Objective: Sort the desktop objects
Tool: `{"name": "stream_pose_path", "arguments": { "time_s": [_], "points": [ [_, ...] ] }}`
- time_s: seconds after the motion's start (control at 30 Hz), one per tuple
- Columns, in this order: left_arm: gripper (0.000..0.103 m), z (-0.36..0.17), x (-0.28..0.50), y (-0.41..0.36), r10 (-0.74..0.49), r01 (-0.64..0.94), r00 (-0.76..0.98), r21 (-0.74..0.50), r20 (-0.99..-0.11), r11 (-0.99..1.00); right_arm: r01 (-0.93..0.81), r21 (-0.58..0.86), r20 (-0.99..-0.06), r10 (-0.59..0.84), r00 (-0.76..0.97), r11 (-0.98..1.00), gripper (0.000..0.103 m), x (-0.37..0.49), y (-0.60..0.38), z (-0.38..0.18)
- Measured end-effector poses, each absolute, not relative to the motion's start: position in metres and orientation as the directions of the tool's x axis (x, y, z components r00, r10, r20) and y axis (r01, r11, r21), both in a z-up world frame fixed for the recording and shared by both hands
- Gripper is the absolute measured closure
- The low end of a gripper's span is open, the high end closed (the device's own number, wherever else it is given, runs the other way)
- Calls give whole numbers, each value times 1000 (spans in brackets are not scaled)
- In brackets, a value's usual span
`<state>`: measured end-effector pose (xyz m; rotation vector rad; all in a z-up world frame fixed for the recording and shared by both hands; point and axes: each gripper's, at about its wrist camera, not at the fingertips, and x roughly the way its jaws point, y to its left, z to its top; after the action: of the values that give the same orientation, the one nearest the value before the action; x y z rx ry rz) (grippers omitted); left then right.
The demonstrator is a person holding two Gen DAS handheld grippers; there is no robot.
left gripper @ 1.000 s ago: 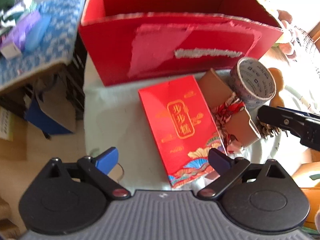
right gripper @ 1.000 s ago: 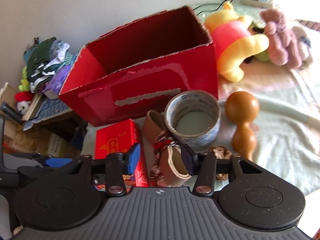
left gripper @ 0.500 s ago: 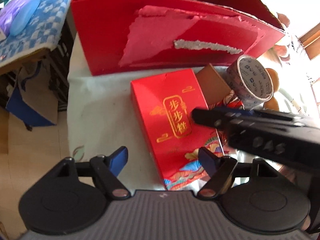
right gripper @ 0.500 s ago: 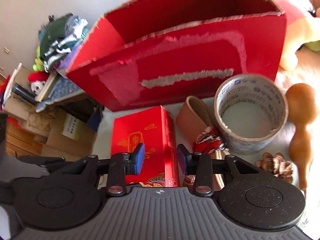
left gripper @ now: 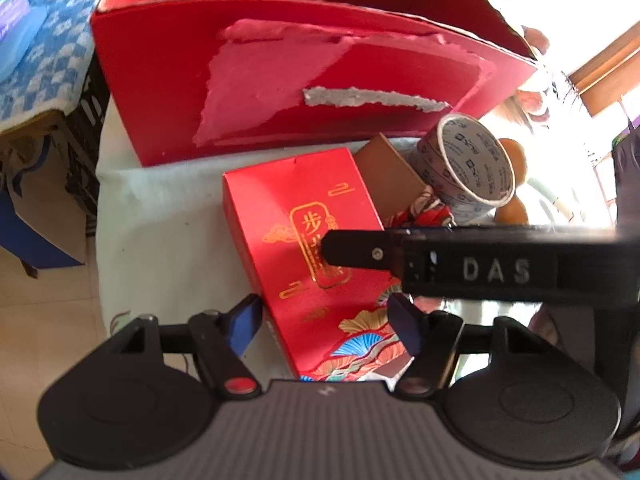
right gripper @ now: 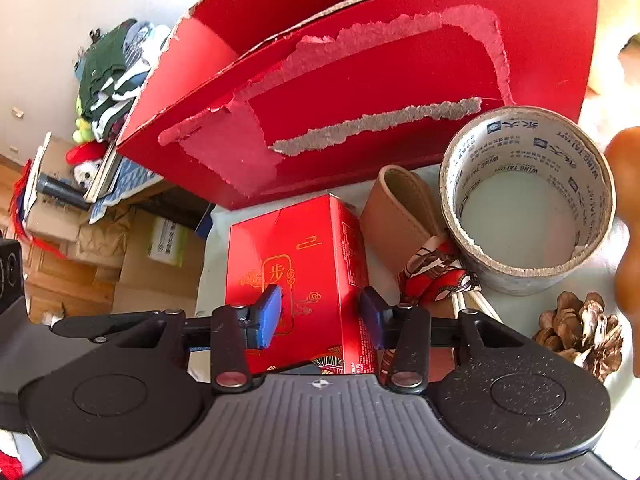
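A desk [left gripper: 160,240] under a pale cloth stands in a cluttered room, with cardboard cartons [right gripper: 132,256] stacked on the floor beside it. The landmark is one small red gift carton [left gripper: 320,248] with gold characters, lying flat on the cloth just in front of one large open red box [left gripper: 304,80] with torn facing.

The left gripper [left gripper: 324,324] straddles the near end of the gift carton; its jaws have just been closing, and its blue pads [left gripper: 242,326] lie at the carton's two sides, though firm contact cannot be confirmed. The right gripper [right gripper: 320,316] crosses above the carton in the left wrist view; its jaws have just been opening and stand apart, one pad over the carton's top face and one beside its side wall, with no evident clamping.

To the right of the gift carton: one tan leather loop [right gripper: 400,216] with a red patterned scarf [right gripper: 436,276], one roll of printed packing tape [right gripper: 528,196] standing on end, one pine cone [right gripper: 580,332], and one brown gourd [right gripper: 628,216], cut off at the frame edge. The carton's near end is hidden behind the gripper bodies. The background to the right is overexposed in the left wrist view.
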<state>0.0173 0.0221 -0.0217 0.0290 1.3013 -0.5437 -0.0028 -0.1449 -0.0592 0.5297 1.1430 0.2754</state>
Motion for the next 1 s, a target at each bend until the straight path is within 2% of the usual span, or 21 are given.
{"name": "stream_pose_path", "arguments": {
  "time_s": [0.27,0.67,0.83,1.0],
  "points": [
    [33,7,1,9,-311,362,240,-212,-920,908,-128,542,-760,550,346,830,56,11,-152,-36],
    [33,86,-22,-14,-172,183,463,-96,-870,978,-469,517,-666,681,304,716,56,22,-158,23],
    [33,120,-15,-24,-121,162,536,-38,-836,986,-515,535,-594,732,334,670,56,34,-160,45],
    [33,138,25,-37,-153,230,577,-20,-803,973,-491,507,-540,705,459,708,56,61,-175,68]
  ]
}}
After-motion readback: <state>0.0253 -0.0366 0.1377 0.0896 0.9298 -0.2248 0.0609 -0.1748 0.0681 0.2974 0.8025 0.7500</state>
